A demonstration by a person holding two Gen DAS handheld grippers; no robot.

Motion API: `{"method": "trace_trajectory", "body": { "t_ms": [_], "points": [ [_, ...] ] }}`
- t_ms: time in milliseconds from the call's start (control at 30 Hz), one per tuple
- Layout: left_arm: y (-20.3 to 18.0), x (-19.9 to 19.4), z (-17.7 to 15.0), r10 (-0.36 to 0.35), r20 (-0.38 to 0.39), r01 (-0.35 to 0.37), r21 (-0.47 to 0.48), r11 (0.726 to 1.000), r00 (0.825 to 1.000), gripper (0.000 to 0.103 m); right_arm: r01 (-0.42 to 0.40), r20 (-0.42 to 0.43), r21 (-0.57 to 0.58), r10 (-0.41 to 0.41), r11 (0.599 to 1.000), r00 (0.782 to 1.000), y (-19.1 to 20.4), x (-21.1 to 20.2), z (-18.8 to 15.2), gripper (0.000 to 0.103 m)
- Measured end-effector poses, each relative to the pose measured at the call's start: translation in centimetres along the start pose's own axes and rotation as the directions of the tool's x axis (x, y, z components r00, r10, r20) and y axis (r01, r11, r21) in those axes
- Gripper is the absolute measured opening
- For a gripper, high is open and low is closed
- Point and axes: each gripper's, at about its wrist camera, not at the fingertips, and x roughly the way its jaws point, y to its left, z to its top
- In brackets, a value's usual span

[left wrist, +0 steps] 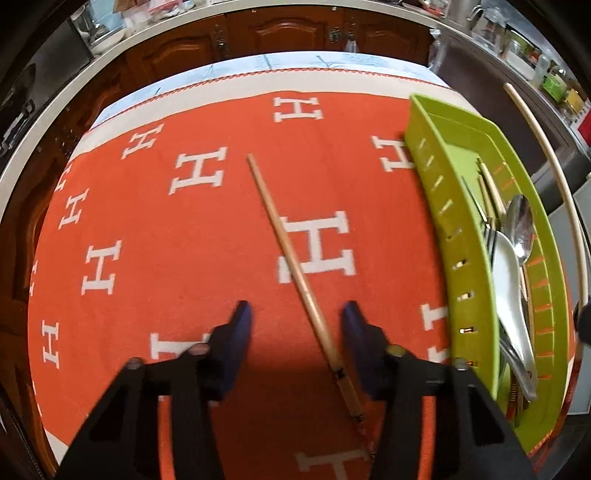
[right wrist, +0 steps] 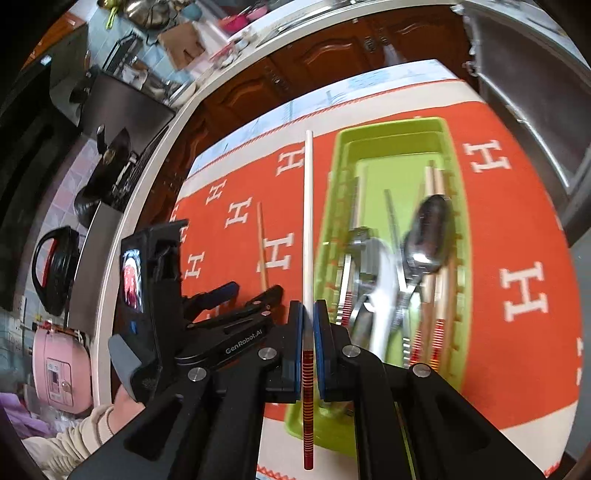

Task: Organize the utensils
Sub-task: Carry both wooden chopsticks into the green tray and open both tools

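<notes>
A wooden chopstick (left wrist: 291,258) lies on the orange cloth, running diagonally between the fingers of my open left gripper (left wrist: 297,317), which hovers over its thick end. It also shows in the right wrist view (right wrist: 262,251). My right gripper (right wrist: 308,325) is shut on a pale chopstick (right wrist: 307,221) with a red-striped end, held above the left rim of the green tray (right wrist: 458,206). The tray (left wrist: 436,177) holds metal spoons (left wrist: 521,225), a white spoon (left wrist: 508,273), a fork and several chopsticks. The held chopstick also shows in the left wrist view (left wrist: 546,158).
The orange cloth with white H marks (left wrist: 147,221) covers the table. Wooden cabinets (left wrist: 280,33) and a cluttered counter stand behind. The left gripper body (right wrist: 177,295) sits close to the left of the right gripper. Appliances (right wrist: 59,365) stand at far left.
</notes>
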Motion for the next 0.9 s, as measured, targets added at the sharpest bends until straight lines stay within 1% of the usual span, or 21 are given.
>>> {"method": "trace_trajectory", "body": {
  "t_ms": [33, 100, 200, 300, 433, 533, 567, 667, 767, 900],
  "points": [
    [-0.1, -0.1, 0.0, 0.002, 0.005, -0.002, 0.004, 1.0, 1.0, 0.014, 0.001, 0.009, 0.009, -0.001, 1.0, 1.0, -0.6, -0.5, -0.1, 0.005],
    [0.0, -0.3, -0.1, -0.011, 0.003, 0.011, -0.009, 1.0, 1.0, 0.005, 0.002, 0.027, 0.03, -0.003, 1.0, 1.0, -1.9, -1.8, -0.3, 0.005],
    [0.3, -0.4, -0.1, -0.048, -0.002, 0.047, -0.038, 0.998, 0.999, 0.004, 0.012, 0.048, 0.057, -0.015, 0.998, 0.999, -3.3, -2.7, -0.4, 0.005],
    [1.1, -0.6, -0.3, -0.11, -0.03, 0.108, -0.073, 0.992, 0.993, 0.004, 0.025, 0.054, 0.076, -0.029, 0.997, 0.998, -4.3, -2.8, -0.4, 0.005],
    [2.4, -1.7, -0.1, -0.213, -0.049, 0.205, -0.128, 0.97, 0.976, 0.004, 0.033, 0.05, 0.098, -0.038, 0.995, 0.998, -5.4, -2.3, -0.5, 0.005],
    [2.2, -3.5, 0.3, -0.254, -0.021, 0.249, -0.124, 0.96, 0.967, 0.004, 0.041, 0.045, 0.109, -0.046, 0.993, 0.998, -6.0, -1.7, -0.2, 0.005],
    [2.0, -4.3, 0.5, -0.28, -0.013, 0.276, -0.125, 0.953, 0.96, 0.004, 0.046, 0.043, 0.112, -0.051, 0.993, 0.998, -6.2, -1.4, -0.1, 0.005],
    [1.0, -5.8, 0.9, -0.33, -0.001, 0.328, -0.11, 0.938, 0.944, 0.004, 0.068, 0.031, 0.113, -0.072, 0.991, 0.997, -6.2, 0.0, 0.4, 0.005],
    [-1.1, -7.1, 1.6, -0.371, 0.011, 0.371, -0.068, 0.926, 0.928, 0.004, 0.094, 0.024, 0.105, -0.097, 0.99, 0.995, -6.5, 1.0, 1.1, 0.005],
    [-3.9, -7.1, 2.5, -0.384, -0.005, 0.384, -0.023, 0.923, 0.923, 0.004, 0.117, 0.006, 0.101, -0.118, 0.988, 0.993, -6.3, 2.7, 2.2, 0.006]
  ]
}}
